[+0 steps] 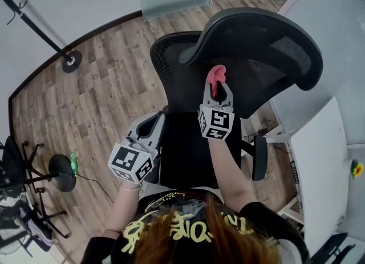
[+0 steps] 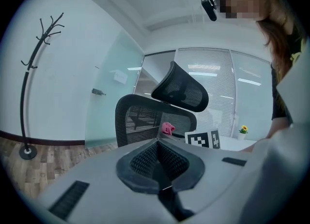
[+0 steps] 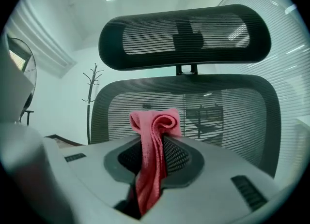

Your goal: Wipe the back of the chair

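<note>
A black mesh office chair (image 1: 188,74) stands below me, its backrest (image 3: 227,109) and headrest (image 3: 184,34) filling the right gripper view. My right gripper (image 1: 217,88) is shut on a folded pink cloth (image 3: 152,138), whose bunched end (image 1: 217,76) sticks out close in front of the backrest mesh. Whether the cloth touches the mesh I cannot tell. Lower left, my left gripper (image 1: 149,127) hangs beside the seat (image 1: 185,149), jaws shut with nothing between them. In the left gripper view the chair (image 2: 155,116) and the pink cloth (image 2: 167,128) show beyond the shut jaws.
A white desk (image 1: 322,171) stands to the right, with a small yellow flower (image 1: 357,169) on it. A black coat stand (image 1: 71,60) rises at the left on the wood floor (image 1: 108,97). Another chair base (image 1: 23,200) sits at the far left. A frosted glass wall (image 2: 114,92) is behind.
</note>
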Available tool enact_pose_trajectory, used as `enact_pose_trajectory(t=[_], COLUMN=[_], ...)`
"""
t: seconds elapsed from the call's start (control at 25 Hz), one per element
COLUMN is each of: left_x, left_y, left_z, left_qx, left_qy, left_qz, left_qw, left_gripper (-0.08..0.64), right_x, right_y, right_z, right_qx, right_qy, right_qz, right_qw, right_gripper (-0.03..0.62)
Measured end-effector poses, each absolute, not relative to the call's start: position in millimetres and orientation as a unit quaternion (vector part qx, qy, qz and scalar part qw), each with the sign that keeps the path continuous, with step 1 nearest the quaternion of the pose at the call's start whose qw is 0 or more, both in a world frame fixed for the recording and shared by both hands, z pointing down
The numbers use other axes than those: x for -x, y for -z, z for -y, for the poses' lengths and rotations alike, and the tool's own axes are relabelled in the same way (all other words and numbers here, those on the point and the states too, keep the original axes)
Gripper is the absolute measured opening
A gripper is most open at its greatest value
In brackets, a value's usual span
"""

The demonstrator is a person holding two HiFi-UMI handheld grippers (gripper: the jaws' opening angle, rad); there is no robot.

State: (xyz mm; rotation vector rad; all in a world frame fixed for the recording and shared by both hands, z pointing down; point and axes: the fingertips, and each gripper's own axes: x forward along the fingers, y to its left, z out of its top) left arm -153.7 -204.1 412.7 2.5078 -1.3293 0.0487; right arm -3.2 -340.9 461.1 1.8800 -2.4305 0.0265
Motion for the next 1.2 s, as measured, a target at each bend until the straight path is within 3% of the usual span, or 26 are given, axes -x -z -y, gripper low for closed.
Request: enact_pose_trajectory(t=[1.2], left_x=[213], left_y=[-421], left_z=[205], left_qx=[-0.855], left_qy=[-0.021], left_qz=[0.494], left_qw=[0.156], left_gripper=[-0.009], right_x=[127], right_y=[-470], right_z=[329], right_qx=[-0.518], right_qy=[0.012], right_qz=[0.854], right_qw=[0.052], right_gripper=[0.067])
